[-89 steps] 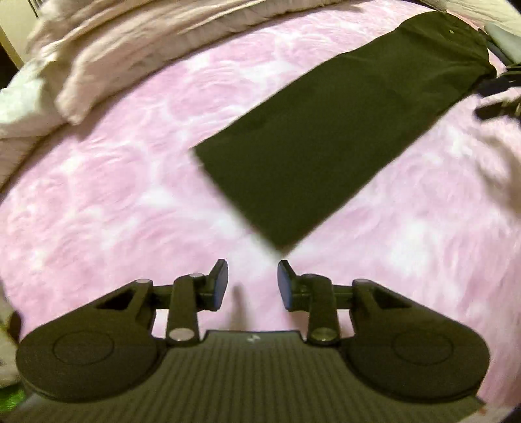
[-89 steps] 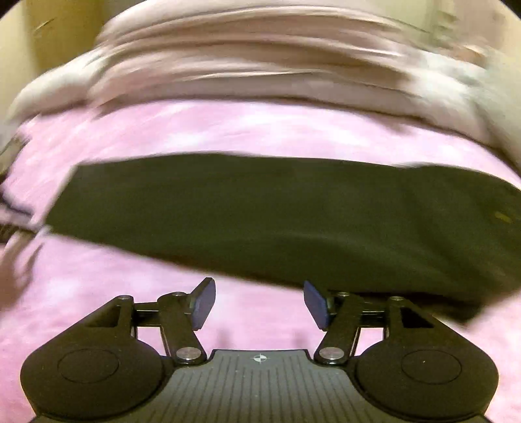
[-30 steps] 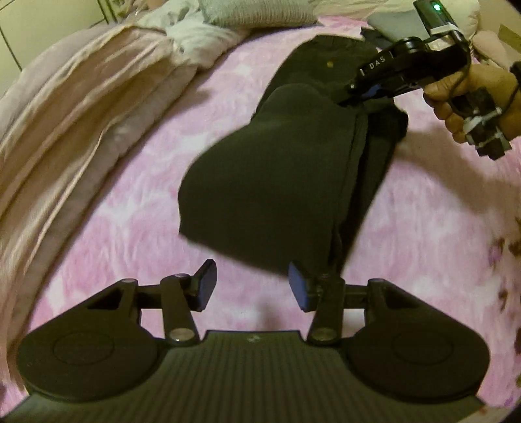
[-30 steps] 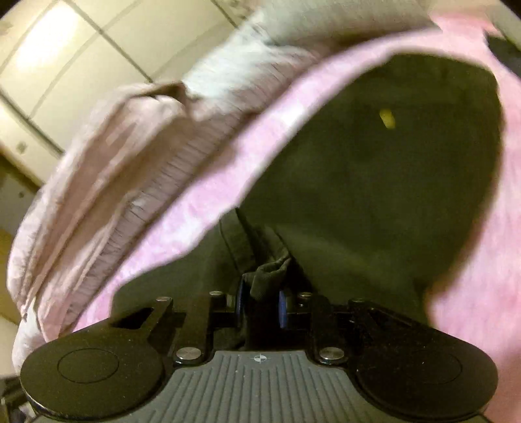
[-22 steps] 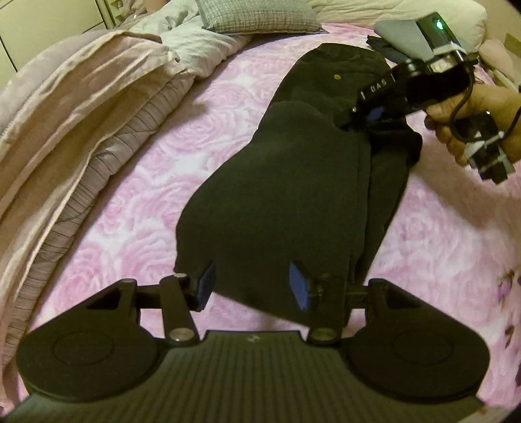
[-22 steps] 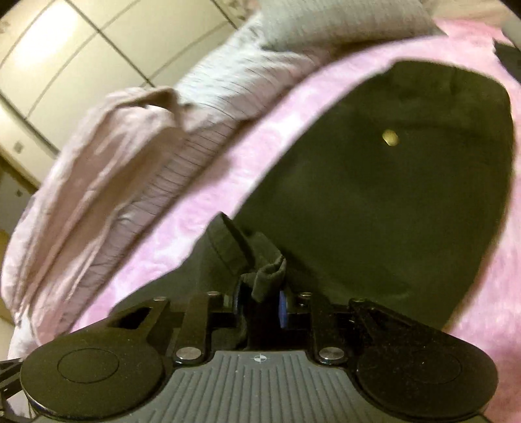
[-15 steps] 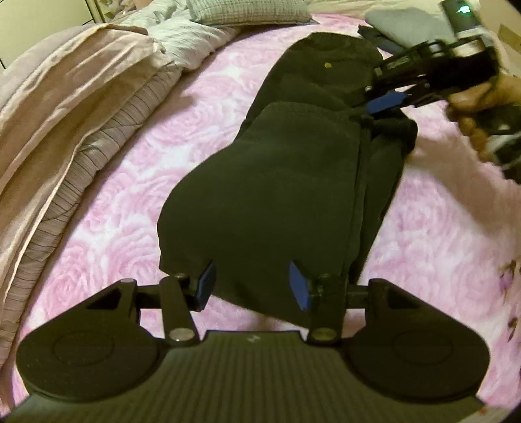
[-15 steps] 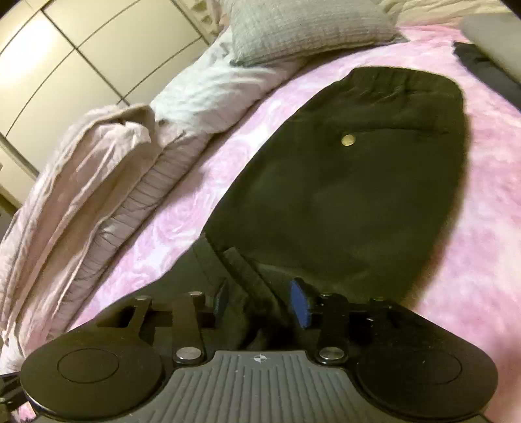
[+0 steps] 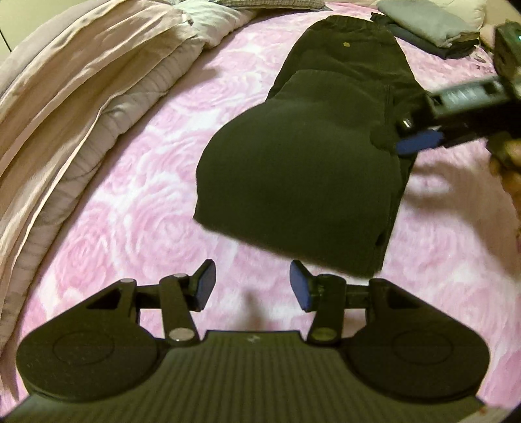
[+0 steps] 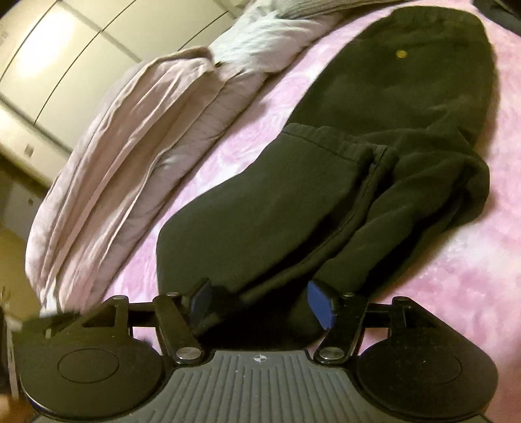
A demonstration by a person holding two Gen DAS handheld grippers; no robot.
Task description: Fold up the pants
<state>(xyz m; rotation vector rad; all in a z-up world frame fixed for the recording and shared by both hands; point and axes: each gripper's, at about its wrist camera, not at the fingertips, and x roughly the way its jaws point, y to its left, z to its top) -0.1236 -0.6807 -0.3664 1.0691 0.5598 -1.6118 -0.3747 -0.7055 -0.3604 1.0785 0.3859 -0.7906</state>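
Now the dark pants (image 9: 299, 169) lie lengthwise on the pink bedspread (image 9: 136, 208), waistband toward twelve o'clock in the left wrist view, with the leg ends laid back over the thighs so that the hems sit just below the seat. By this judgement the first lengthwise fold is down and both tools are free of the cloth. The left gripper (image 9: 252, 288) hovers at six o'clock of the folded edge, jaws spread wide and holding nothing. The right gripper (image 10: 259, 301) sits low over the near end of the pants, jaws likewise apart with cloth between but not pinched; the left wrist view shows it at three o'clock, beside the hems. A rumpled beige quilt (image 9: 81, 91) runs along nine o'clock, and a stack of folded clothes (image 9: 426, 26) rests at one o'clock, well apart. The next move probably calls for gripping the folded edge at both corners and carrying it toward the waistband, keeping the layers aligned.
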